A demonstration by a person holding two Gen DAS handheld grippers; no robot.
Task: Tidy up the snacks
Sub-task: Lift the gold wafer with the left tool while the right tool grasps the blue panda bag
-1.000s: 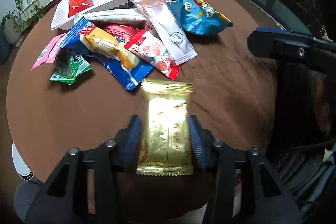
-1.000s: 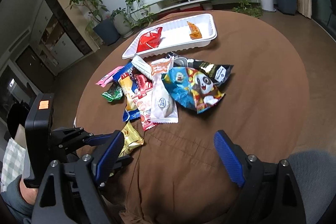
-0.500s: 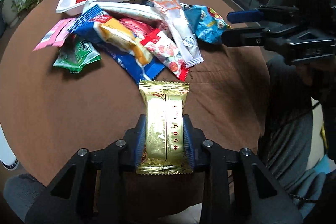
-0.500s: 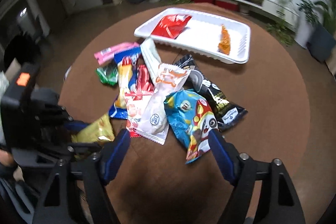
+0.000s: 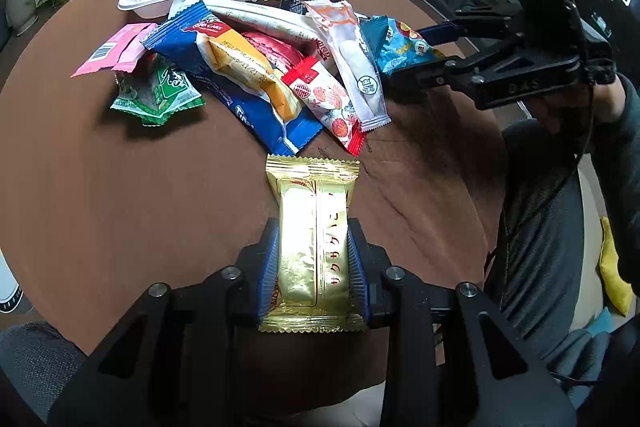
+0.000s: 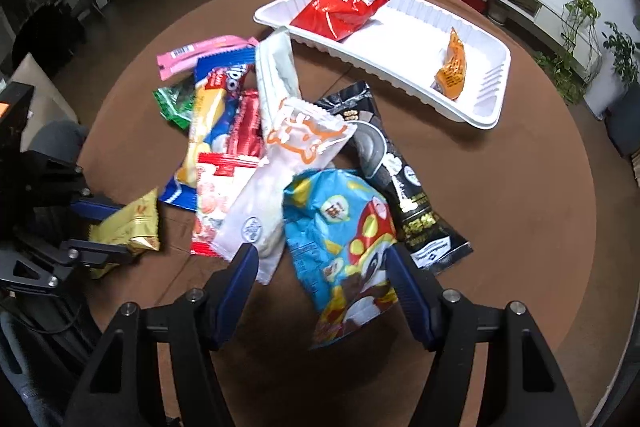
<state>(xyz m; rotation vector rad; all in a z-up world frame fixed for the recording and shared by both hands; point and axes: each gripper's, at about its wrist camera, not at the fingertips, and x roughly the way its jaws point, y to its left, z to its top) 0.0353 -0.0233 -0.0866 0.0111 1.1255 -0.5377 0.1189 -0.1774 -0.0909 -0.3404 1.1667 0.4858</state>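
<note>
My left gripper is shut on a gold snack packet, held above the brown round table; it also shows in the right wrist view. My right gripper is open, its jaws either side of a blue cartoon snack bag that lies on the table. A pile of several snack packets lies mid-table. A white tray at the back holds a red packet and an orange packet.
A black packet lies right of the blue bag, a long white packet left of it. Green and pink packets lie at the pile's left. Plants and a TV bench stand beyond the table.
My left gripper closed on the gold packet and lifted it. My right gripper moved in over the pile and came down around the blue cartoon bag, its jaws narrower than before.
</note>
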